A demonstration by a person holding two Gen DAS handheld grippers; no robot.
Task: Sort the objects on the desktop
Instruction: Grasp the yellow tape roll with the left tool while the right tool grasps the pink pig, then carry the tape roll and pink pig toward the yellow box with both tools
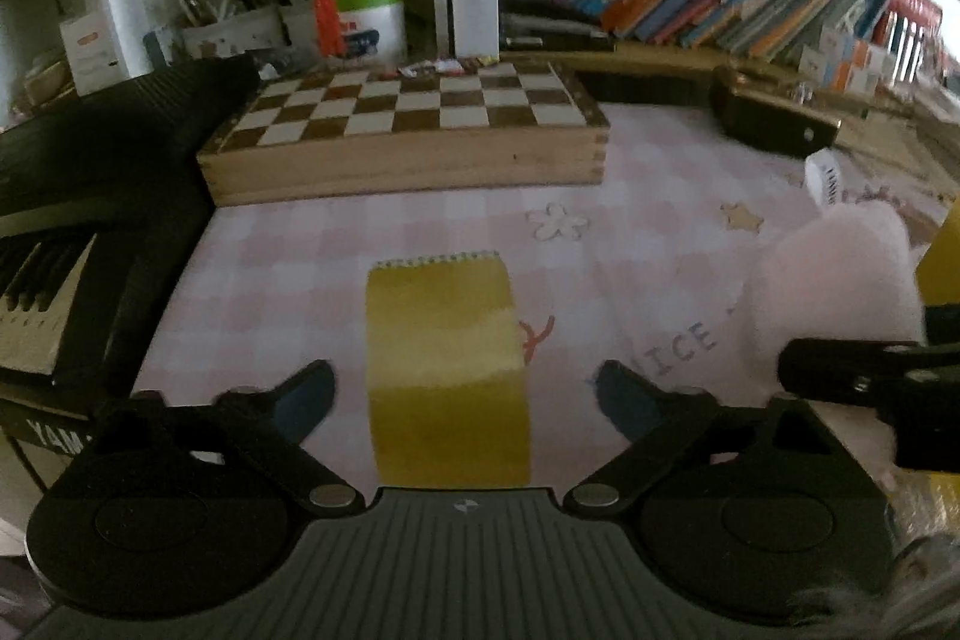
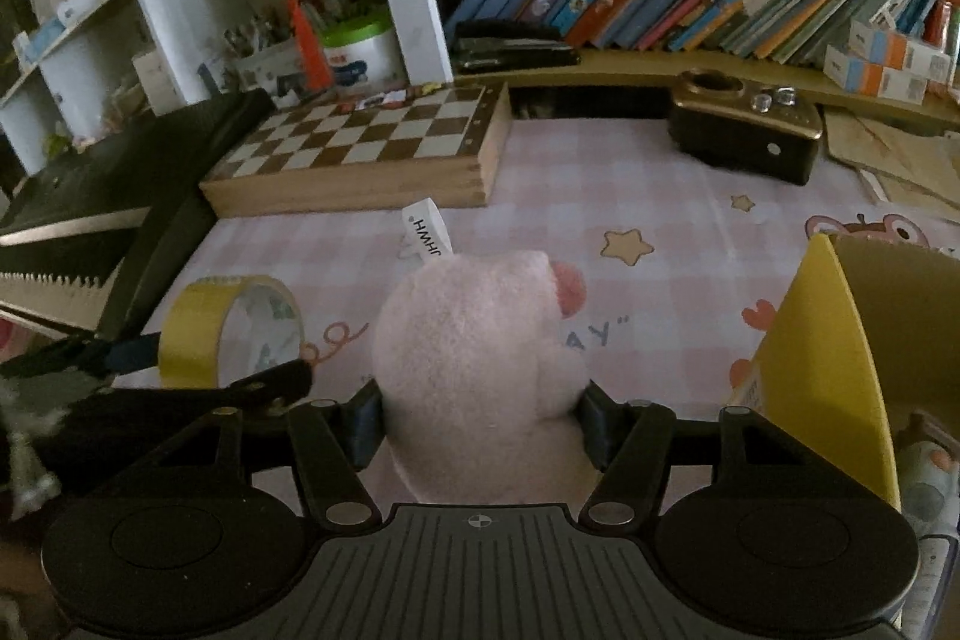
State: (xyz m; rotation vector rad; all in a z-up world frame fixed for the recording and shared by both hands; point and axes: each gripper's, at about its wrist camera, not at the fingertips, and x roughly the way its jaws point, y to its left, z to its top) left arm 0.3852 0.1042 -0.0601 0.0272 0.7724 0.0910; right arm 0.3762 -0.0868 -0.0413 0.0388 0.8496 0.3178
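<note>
Plush gripped, tape straddled on the desk [image 2: 660,220]

Your right hand-held gripper [image 2: 483,415] squeezes the pink plush [image 2: 474,340]; the left hand-held gripper [image 1: 465,394] stands released around the upright tape roll [image 1: 447,370], which could roll away if nudged.

Yellow tape roll [image 1: 447,370], pink plush toy [image 2: 480,352], brown-and-cream checkered chessboard [image 1: 408,100], pink gingham mat [image 1: 648,172]

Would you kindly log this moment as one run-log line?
right gripper: shut on pink plush toy | left gripper: open, straddling yellow tape roll, no contact | yellow box: right of toy
</note>
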